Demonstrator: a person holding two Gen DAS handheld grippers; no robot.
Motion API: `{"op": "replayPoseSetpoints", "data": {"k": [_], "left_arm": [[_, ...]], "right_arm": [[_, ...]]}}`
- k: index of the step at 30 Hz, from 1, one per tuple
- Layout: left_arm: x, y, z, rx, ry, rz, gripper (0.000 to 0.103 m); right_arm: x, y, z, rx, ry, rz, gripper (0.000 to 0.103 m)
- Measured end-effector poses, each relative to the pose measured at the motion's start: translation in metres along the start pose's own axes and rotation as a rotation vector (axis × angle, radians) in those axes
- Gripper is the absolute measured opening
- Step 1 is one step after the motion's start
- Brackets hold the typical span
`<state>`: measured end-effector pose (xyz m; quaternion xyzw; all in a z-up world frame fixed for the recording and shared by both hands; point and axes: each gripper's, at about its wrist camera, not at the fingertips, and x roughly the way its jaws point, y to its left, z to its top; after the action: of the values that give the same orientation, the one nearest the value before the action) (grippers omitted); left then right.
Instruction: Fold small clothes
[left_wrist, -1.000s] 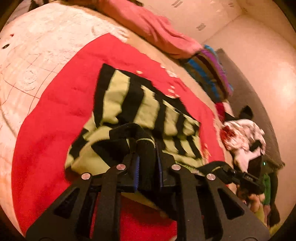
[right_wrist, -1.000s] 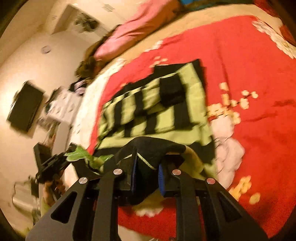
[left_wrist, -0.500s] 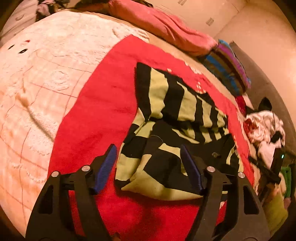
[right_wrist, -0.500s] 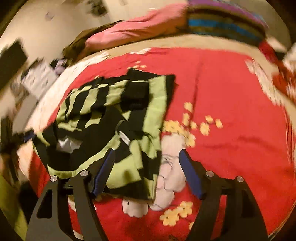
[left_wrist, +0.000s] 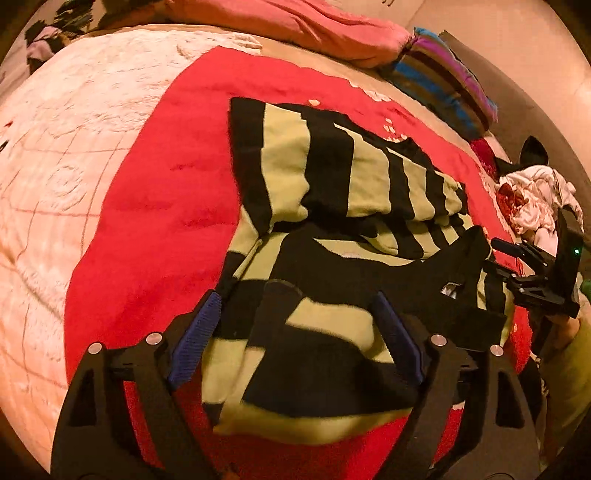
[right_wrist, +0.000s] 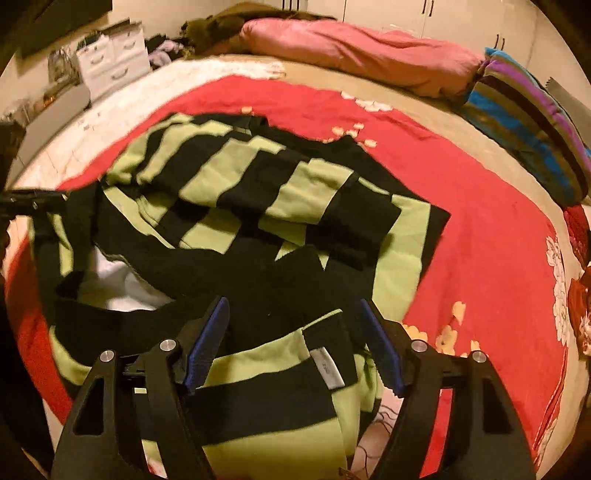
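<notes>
- A black-and-green striped sweater (left_wrist: 332, 177) is lying partly folded on a red blanket (left_wrist: 147, 206) that is covering the bed, with one sleeve lying across its body.
- The left gripper (left_wrist: 295, 332) is pointing down over the near edge of the sweater; its jaws are opening, standing wide apart with cloth lying beneath them and its blue pads (left_wrist: 195, 336) pressing on nothing.
- The right gripper (right_wrist: 293, 343) is hanging over the sweater's collar end; its jaws are closing but still spread, and the fabric under them is lying loose, not pinched.
- A small white label (right_wrist: 327, 367) is showing on the cloth between the right gripper's fingers; its print is too small and blurred to read.
- A white inner lining (right_wrist: 110, 284) is peeking out at the neck opening.
- A pink pillow (right_wrist: 351, 48) and a striped cushion (right_wrist: 528, 122) are lying at the far end of the bed, well apart from the sweater.
- White drawers (right_wrist: 110, 55) are standing beyond the bed.
</notes>
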<state>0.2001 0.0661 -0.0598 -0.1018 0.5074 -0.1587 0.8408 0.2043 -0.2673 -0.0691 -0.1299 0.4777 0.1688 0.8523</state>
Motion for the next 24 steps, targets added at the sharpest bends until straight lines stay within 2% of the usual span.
{"op": "replayPoseSetpoints", "data": {"k": [1,2,3,4,6,7,10,13,14,16,18,19,20,21,22,24], "left_arm": [[0.003,-0.002,0.001,0.006,0.005,-0.001,0.077],[0.005,-0.004,0.003,0.014,0.009,-0.001,0.076],[0.007,-0.008,0.003,0.031,0.009,0.004,0.067],[0.009,-0.011,0.003,0.048,0.01,0.011,0.045],[0.008,-0.018,0.002,0.087,0.004,0.047,0.034],[0.006,-0.019,0.002,0.089,-0.009,0.046,0.022],[-0.012,-0.008,0.003,0.008,-0.082,-0.033,0.012],[-0.017,0.017,0.005,-0.147,-0.112,-0.136,0.01],[-0.014,0.022,0.004,-0.179,-0.103,-0.145,0.01],[-0.007,0.022,0.003,-0.173,-0.083,-0.114,0.01],[-0.001,0.02,0.001,-0.161,-0.065,-0.093,0.012],[0.0,0.019,0.0,-0.163,-0.06,-0.098,0.016],[0.0,0.019,-0.002,-0.164,-0.059,-0.106,0.018],[-0.001,0.019,-0.002,-0.163,-0.06,-0.108,0.025],[-0.001,0.018,-0.002,-0.161,-0.057,-0.113,0.031],[0.0,0.015,-0.002,-0.15,-0.049,-0.108,0.033]], "right_arm": [[0.004,-0.001,0.0,0.003,0.005,-0.009,0.057],[0.006,-0.004,-0.002,0.02,0.008,-0.018,0.039],[0.007,-0.008,-0.003,0.042,0.007,-0.021,0.029],[0.007,-0.013,-0.004,0.074,-0.001,-0.008,0.026],[-0.001,-0.03,-0.008,0.172,-0.036,0.04,0.018],[-0.006,-0.042,-0.012,0.234,-0.058,0.069,0.017],[-0.014,-0.069,-0.021,0.388,-0.096,0.154,0.016],[-0.004,-0.104,-0.041,0.636,-0.087,0.268,0.016],[0.0,-0.108,-0.045,0.679,-0.075,0.284,0.016],[0.01,-0.112,-0.051,0.728,-0.051,0.295,0.016],[0.009,-0.109,-0.051,0.714,-0.055,0.289,0.02],[0.004,-0.105,-0.049,0.688,-0.061,0.269,0.023],[0.0,-0.101,-0.046,0.66,-0.07,0.248,0.033],[-0.005,-0.098,-0.043,0.627,-0.081,0.223,0.043],[-0.013,-0.094,-0.04,0.578,-0.096,0.187,0.048],[-0.025,-0.083,-0.031,0.454,-0.128,0.121,0.053]]}}
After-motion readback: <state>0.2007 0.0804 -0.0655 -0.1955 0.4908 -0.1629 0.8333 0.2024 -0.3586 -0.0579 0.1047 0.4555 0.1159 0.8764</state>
